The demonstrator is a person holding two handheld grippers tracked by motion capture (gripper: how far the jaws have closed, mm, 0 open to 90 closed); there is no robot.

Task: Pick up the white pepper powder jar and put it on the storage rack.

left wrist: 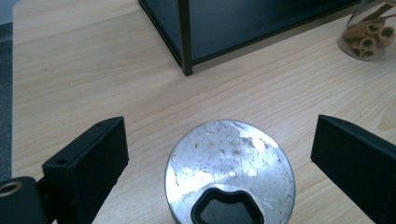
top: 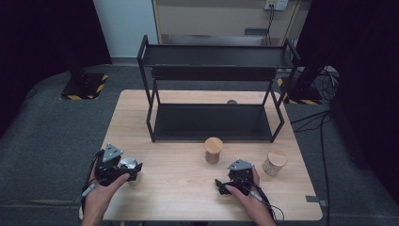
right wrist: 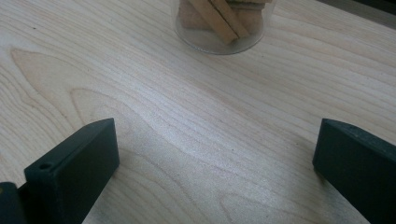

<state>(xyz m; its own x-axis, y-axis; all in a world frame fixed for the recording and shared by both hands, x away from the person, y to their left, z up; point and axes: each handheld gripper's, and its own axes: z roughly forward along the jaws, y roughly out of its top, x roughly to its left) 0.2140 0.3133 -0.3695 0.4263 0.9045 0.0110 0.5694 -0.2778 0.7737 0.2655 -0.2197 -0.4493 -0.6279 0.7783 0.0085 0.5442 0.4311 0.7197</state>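
- The metal-lidded jar (left wrist: 229, 171) stands upright at the near left of the table (top: 188, 188), well apart from the two cork-topped jars on the right.
- The left gripper (top: 123, 168) hovers over it with its jaws spread wide; in the left gripper view they flank the lid with clear wood showing on both sides, so nothing is held yet.
- The right gripper (top: 220, 185) sits low over bare wood at the near right, its jaws equally wide apart and empty; a glass jar of sticks (right wrist: 223, 22) stands just beyond them.
- Handling, as a judgement: the lid is stiff, scuffed, shiny metal with a dark shaped opening near its edge; it is likely smooth and slick under hard jaws. The body below the lid is hidden, so I cannot tell its material or fill; treat it as possibly glass and breakable.
- Weight is probably modest, but a round body can twist or slide in a flat two-jaw pinch.
- Best hold: lower the jaws past the lid and close across the widest part of the body, centred, squeezing gently and keeping it upright.
- The black shelf rack (top: 216, 94) stands at the far middle.
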